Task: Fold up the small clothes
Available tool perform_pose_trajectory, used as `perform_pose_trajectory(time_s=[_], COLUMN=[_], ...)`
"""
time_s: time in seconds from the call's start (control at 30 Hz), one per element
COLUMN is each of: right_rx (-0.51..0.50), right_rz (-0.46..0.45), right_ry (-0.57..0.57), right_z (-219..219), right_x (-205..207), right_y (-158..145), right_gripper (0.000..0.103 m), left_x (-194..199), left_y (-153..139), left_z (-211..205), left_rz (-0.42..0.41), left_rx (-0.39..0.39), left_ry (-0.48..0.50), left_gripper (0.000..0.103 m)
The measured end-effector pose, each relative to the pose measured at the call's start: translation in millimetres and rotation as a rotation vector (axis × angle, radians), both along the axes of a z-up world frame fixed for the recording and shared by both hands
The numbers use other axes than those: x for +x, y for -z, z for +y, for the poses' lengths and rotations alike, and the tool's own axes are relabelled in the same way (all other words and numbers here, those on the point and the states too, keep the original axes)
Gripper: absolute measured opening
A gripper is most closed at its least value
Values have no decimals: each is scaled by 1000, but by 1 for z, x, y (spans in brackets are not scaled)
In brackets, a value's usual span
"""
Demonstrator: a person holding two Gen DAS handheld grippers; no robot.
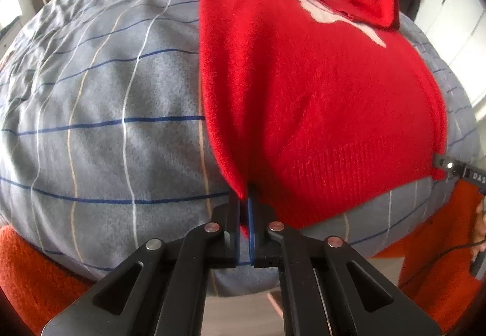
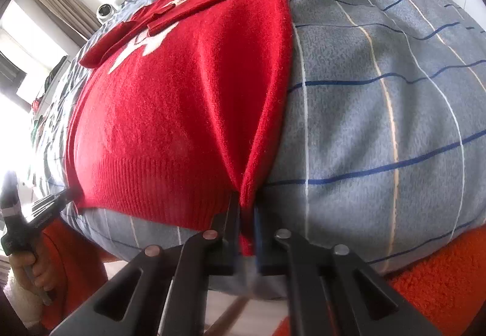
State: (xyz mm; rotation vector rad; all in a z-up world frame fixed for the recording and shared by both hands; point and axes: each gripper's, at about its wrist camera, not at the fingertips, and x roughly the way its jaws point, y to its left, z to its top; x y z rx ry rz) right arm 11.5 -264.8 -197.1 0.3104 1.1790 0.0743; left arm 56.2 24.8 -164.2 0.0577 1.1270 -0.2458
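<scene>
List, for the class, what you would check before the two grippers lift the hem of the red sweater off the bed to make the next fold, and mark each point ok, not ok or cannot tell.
1. Left gripper shut on one hem corner of the red sweater: ok.
2. Right gripper shut on the other hem corner: ok.
3. Both sleeves folded across the chest: ok.
4. Sweater body flat on the grey checked bedspread, no big wrinkles: ok.
5. Bedspread not pinched along with the hem: cannot tell.
6. Bedspread beside the sweater free of other items: ok.
</scene>
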Motion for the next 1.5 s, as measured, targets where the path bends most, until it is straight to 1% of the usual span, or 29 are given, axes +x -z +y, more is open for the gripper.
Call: perform_pose_trajectory(time_s=[0.23,0.27,0.47,0.7,0.77,0.87,0.9,0.93,0.97,1.0,1.03,1.07,1.1,1.13,1.17,1.23,1.27,1.33,1.37,1.4,1.43,1.5], right_rx=[-2,2,9,11,13,18,22,23,23,22,24,29,35,40,36,5,-16,-90,-149,-214,-275,-387], right_rz=[-9,-11,-17,-20,-20,-22,-22,-21,-19,-16,-10,0,10,25,45,68,66,40,17,-10,-39,-109], right_ry=[4,6,10,14,16,19,19,20,20,20,21,23,25,27,28,26,30,41,43,31,8,-42], right_z=[1,1,-4,-6,-6,-7,-8,-8,-8,-7,-8,-8,-9,-9,-10,-15,-18,-27,-32,-35,-37,-35], right_x=[-3,-3,-9,-11,-11,-12,-12,-13,-13,-14,-15,-18,-20,-22,-26,-34,-38,-44,-45,-42,-35,-15], right_y=[1,1,0,-1,-1,-2,-3,-3,-5,-5,-6,-6,-7,-8,-10,-18,-23,-39,-50,-62,-75,-101], right_gripper=[7,7,7,7,7,9,11,12,13,15,21,31,37,50,57,59,59,59,59,59,59,59], left_x=[9,2,0,-3,-4,-6,-7,-8,-10,-14,-17,-21,-27,-32,-37,-47,-49,-47,-43,-36,-30,-16], left_y=[4,4,4,4,4,1,0,-2,-3,-6,-8,-10,-14,-19,-23,-35,-44,-60,-68,-76,-81,-84], left_z=[-17,-12,-14,-14,-13,-9,-7,-5,-3,-1,1,4,7,9,12,19,24,31,38,47,56,75], left_rz=[-18,-21,-33,-42,-43,-39,-37,-33,-29,-25,-23,-19,-15,-17,-22,-50,-83,-160,-201,-242,-275,-315], left_rx=[23,24,43,44,42,32,29,25,22,16,10,7,8,6,0,-11,-3,35,53,65,68,51], left_ry=[7,8,14,15,15,7,4,1,-3,-8,-9,-10,-13,-18,-24,-30,-34,-54,-77,-110,-153,-242], left_gripper=[3,3,3,3,4,8,15,28,36,50,56,57,57,57,58,63,64,73,77,83,85,85])
